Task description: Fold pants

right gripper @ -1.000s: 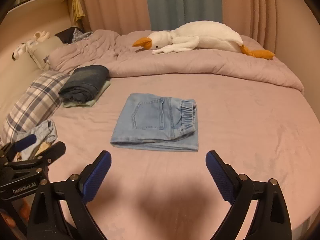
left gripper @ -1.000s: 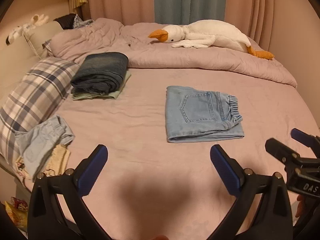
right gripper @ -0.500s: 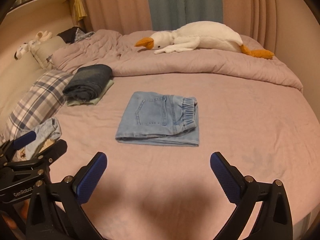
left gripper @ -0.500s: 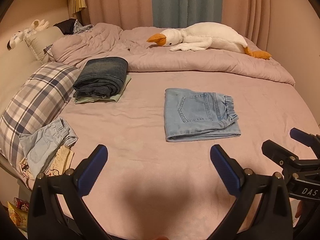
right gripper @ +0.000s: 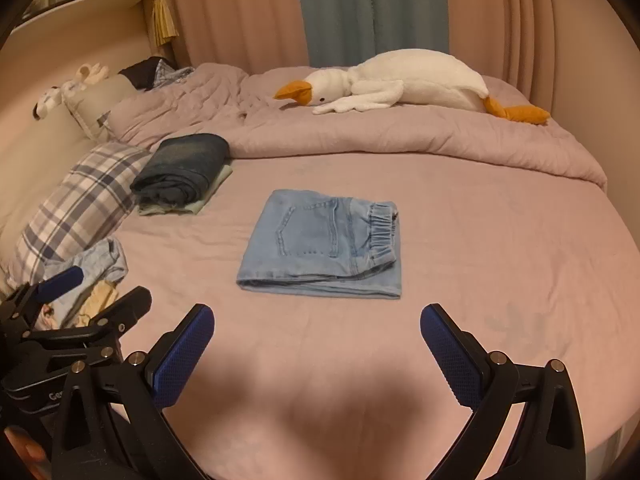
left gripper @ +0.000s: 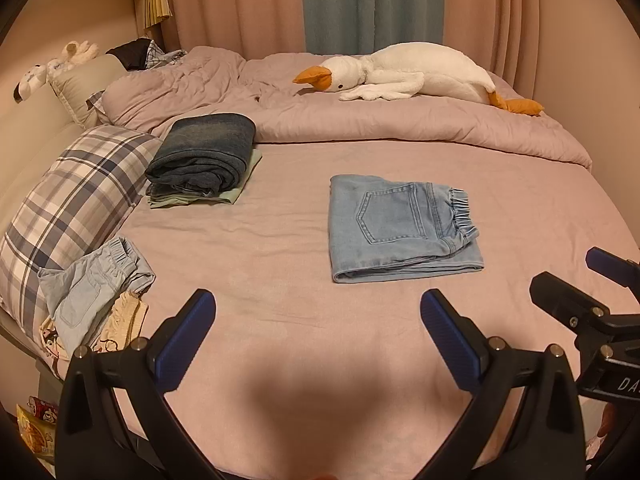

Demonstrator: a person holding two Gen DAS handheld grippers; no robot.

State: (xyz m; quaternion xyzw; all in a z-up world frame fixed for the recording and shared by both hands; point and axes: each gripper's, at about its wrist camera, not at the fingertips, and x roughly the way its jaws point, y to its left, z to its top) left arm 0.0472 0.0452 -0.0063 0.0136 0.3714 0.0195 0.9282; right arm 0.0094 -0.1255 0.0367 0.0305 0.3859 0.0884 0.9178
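1. A pair of light blue denim pants [left gripper: 400, 228] lies folded into a compact rectangle near the middle of a bed [left gripper: 304, 344] covered in a mauve sheet, back pocket up and elastic waistband to the right.
2. The left gripper [left gripper: 318, 328] hangs above the near edge of the bed, its blue-padded jaws spread wide and holding nothing, well short of the pants.
3. The right gripper [right gripper: 316, 340] hangs just beside it, jaws likewise wide apart and empty; each tool shows at the edge of the other's view.
4. At the left, dark jeans [left gripper: 202, 154] sit folded on a pale green garment [left gripper: 236, 192], next to a plaid pillow [left gripper: 76, 208].
5. A loose heap of pale clothes [left gripper: 94, 300] lies at the pillow's near end.
6. A white plush goose [left gripper: 404, 74] rests on the bunched duvet [left gripper: 360, 124] at the far side, before pink and teal curtains [left gripper: 360, 4].
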